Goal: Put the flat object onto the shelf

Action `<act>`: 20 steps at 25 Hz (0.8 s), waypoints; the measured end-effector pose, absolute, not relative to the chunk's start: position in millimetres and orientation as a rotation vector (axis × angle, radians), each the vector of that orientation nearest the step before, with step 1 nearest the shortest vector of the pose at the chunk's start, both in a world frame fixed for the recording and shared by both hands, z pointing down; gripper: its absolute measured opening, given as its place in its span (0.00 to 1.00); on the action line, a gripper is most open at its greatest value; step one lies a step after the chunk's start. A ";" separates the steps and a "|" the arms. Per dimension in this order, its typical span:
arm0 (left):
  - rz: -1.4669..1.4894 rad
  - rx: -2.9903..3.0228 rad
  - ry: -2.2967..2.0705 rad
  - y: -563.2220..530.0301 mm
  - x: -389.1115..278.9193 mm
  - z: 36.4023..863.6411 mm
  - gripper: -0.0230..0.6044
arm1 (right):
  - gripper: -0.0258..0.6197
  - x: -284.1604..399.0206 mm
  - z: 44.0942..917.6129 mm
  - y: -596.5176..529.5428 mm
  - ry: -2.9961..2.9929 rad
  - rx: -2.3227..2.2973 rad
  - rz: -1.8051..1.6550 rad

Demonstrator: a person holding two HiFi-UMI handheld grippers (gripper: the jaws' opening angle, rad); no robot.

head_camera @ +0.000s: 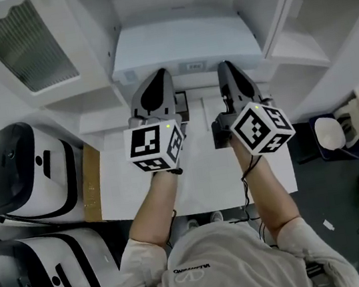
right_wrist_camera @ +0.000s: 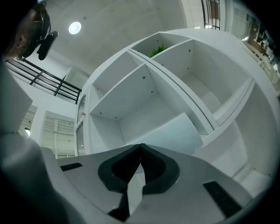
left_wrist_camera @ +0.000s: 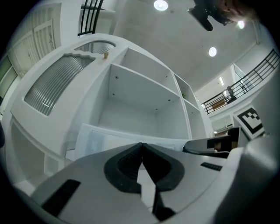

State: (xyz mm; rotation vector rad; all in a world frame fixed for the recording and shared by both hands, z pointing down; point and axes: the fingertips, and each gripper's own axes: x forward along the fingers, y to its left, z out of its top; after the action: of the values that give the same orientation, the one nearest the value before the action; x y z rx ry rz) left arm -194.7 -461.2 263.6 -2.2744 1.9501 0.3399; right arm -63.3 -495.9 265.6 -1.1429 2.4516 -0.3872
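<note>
The flat object is a wide white panel lying in the middle opening of the white shelf unit. My left gripper and right gripper point side by side at its near edge, both shut on that edge. In the left gripper view the gripper has its dark pads together, with the panel spreading out just beyond them. The right gripper view shows that gripper pinched the same way, with the panel slanting into the open compartment.
A white table lies under my forearms. Two white appliances with black lids stand at the left. A cabinet door with ribbed glass is at the upper left. Something green sits in an upper shelf compartment.
</note>
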 end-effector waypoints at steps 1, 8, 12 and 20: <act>0.342 -2.279 1.951 -464.9 -195.3 263.5 0.04 | 0.06 -63.9 265.6 -499.7 2.451 -1.141 -0.399; 0.357 -2.296 1.963 -488.0 -198.3 263.8 0.04 | 0.06 -66.5 263.2 -525.1 2.442 -1.153 -0.440; 0.376 -2.306 1.969 -497.0 -200.1 263.6 0.04 | 0.06 -67.5 264.7 -534.5 2.443 -1.155 -0.452; 0.470 -2.294 1.951 -487.9 -203.6 260.1 0.04 | 0.06 -60.3 266.4 -529.8 2.404 -1.141 -0.484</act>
State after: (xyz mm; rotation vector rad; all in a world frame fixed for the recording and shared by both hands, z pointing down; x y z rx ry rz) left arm -203.6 -487.9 260.1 -2.2938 1.9509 0.4704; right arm -60.3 -529.8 266.4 -1.1414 2.4039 -0.4843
